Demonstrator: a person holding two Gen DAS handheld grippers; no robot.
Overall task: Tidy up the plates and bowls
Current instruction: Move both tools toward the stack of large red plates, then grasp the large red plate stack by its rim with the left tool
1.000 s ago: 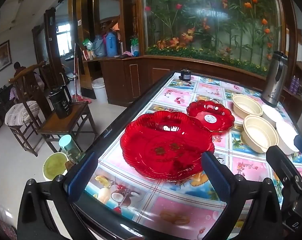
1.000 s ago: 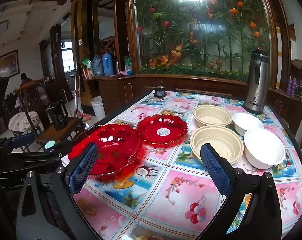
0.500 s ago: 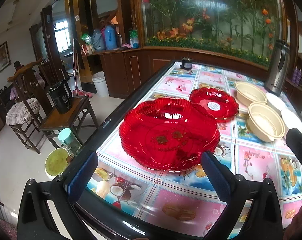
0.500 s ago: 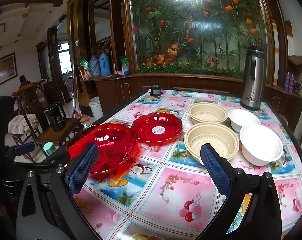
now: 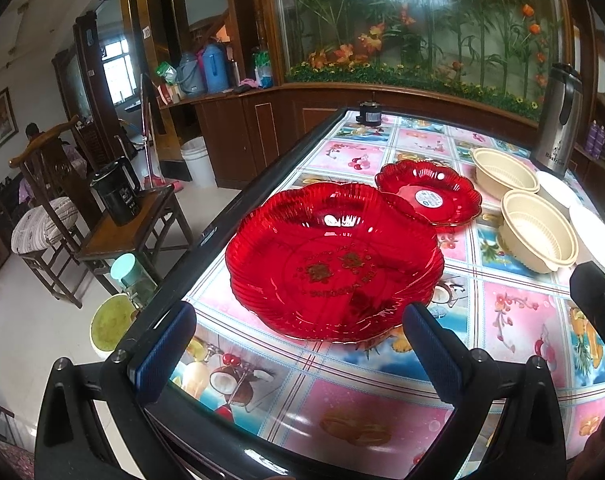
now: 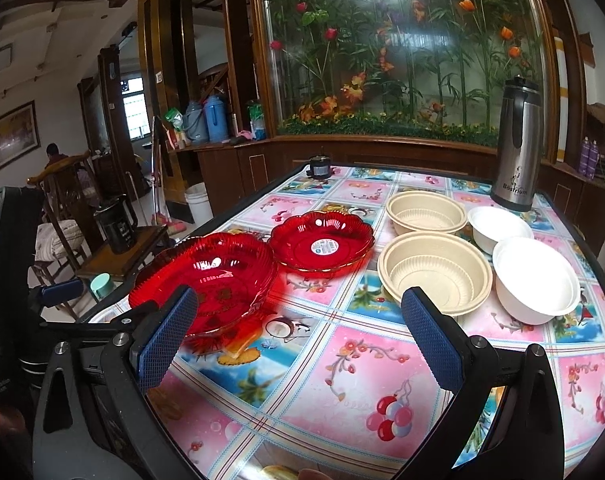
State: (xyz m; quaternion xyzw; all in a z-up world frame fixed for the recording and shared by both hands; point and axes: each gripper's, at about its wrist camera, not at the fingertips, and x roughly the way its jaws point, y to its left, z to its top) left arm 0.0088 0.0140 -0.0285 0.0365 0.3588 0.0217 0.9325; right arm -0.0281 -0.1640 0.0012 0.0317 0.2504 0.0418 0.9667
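A large red glass plate [image 5: 334, 264] lies on the table near its left edge, just beyond my open, empty left gripper [image 5: 298, 344]. A smaller red plate [image 5: 428, 198] lies behind it. Two beige bowls [image 5: 538, 236] and two white bowls [image 5: 594, 236] stand to the right. In the right wrist view the large red plate [image 6: 206, 280], small red plate [image 6: 322, 246], near beige bowl [image 6: 434, 274], far beige bowl [image 6: 426, 212] and white bowls [image 6: 536, 280] lie ahead of my open, empty right gripper [image 6: 298, 338]. The left gripper [image 6: 58, 292] shows at the left.
The table [image 6: 342, 380] has a fruit-pattern cloth and a dark rim. A steel thermos [image 6: 518, 144] stands at the back right, a small black object [image 6: 318, 168] at the far edge. A wooden chair with a black kettle [image 5: 118, 196] stands left of the table.
Both grippers have drawn back slightly and risen; the plates and bowls sit a little farther ahead. Nothing on the table has moved.
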